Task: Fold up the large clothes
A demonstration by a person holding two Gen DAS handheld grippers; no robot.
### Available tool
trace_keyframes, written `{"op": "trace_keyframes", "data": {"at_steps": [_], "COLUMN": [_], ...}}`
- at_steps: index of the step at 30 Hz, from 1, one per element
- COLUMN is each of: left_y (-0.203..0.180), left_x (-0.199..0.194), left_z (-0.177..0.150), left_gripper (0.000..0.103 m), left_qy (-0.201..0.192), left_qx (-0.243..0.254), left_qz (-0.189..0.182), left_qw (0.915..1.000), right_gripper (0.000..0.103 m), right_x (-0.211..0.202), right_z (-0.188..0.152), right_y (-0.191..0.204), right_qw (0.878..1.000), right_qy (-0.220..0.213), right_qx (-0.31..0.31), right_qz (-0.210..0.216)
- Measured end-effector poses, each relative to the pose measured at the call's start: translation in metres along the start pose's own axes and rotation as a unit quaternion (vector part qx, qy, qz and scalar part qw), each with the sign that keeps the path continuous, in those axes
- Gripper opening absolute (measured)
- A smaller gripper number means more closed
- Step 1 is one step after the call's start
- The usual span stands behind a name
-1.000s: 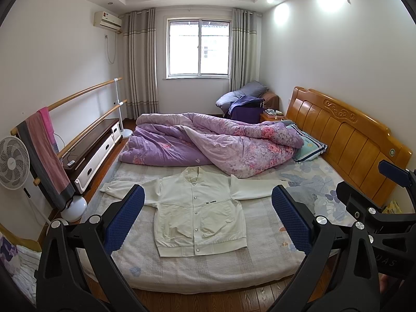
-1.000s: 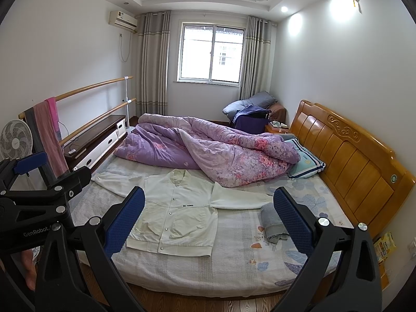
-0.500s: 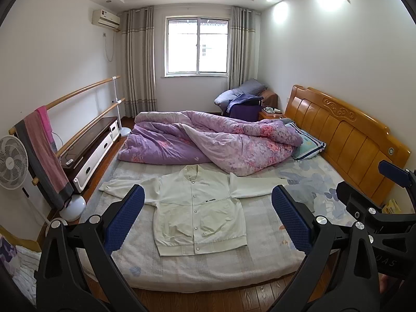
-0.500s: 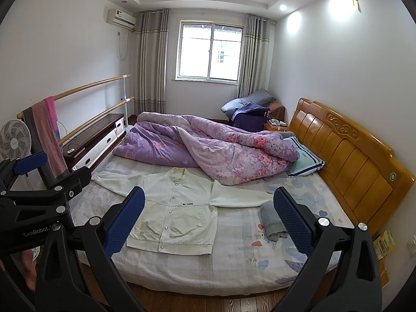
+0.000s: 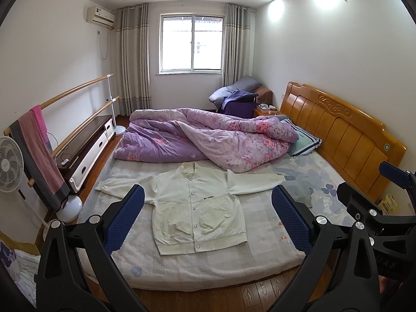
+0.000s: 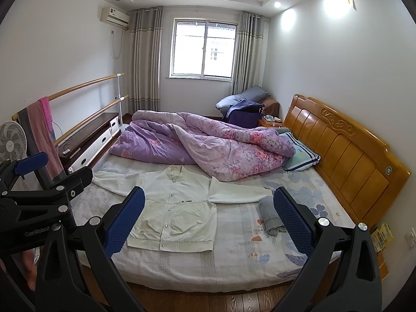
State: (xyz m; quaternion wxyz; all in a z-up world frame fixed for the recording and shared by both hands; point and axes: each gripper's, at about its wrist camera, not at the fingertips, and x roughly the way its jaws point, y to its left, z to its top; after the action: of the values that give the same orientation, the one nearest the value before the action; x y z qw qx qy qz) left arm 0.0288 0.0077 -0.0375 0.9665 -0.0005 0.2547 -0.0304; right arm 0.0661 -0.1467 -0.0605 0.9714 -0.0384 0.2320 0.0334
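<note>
Jacket: a cream-white button-front jacket [image 5: 197, 205] with a small dark chest label lies flat, front up, on the bed [image 5: 208, 267], both sleeves spread sideways, hem toward the cameras.
Bed: a wide bed with a pale floral sheet; the jacket sits on its near half, closer to the foot side than to the headboard.
Quilt: a rumpled purple floral quilt [image 5: 208, 137] is heaped beyond the jacket's collar, its edge just beside one sleeve.
Headboard: an orange wooden headboard [image 5: 345, 135] stands well apart from the jacket, past its outstretched sleeve.
Grey cloth: a small folded grey cloth [image 6: 270, 215] lies on the sheet near that sleeve's cuff, between jacket and headboard.
Pillow: a blue-striped pillow [image 6: 301, 156] rests beyond the grey cloth, against the quilt.
Left claw [image 5: 208, 221]: blue-padded fingers spread wide, nothing between them, held above the bed's near edge.
Right claw [image 6: 209, 221]: likewise wide apart and empty, off the jacket.
</note>
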Motion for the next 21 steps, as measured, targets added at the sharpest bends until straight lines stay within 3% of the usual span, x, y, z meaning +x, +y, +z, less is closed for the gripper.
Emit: {"op": "trace_keyframes", "data": {"at_steps": [13, 21], "left_y": [0.021, 0.03], "left_x": [0.018, 0.051], "left_z": [0.001, 0.011], "left_gripper": [0.098, 0.098], "left_qy": [0.028, 0.045], "left_qx": [0.004, -0.005], "left_qz": [-0.02, -0.007], "left_qw": [0.9994, 0.9989], "right_gripper": [0.096, 0.096], "right_x": [0.01, 0.044], "right_z": [-0.001, 0.008], "right_y": [0.014, 0.014], "right_qw": [0.999, 0.999], "right_qy": [0.024, 0.039], "right_qx": [0.007, 0.002], "right_qz": [-0.02, -0.005]}}
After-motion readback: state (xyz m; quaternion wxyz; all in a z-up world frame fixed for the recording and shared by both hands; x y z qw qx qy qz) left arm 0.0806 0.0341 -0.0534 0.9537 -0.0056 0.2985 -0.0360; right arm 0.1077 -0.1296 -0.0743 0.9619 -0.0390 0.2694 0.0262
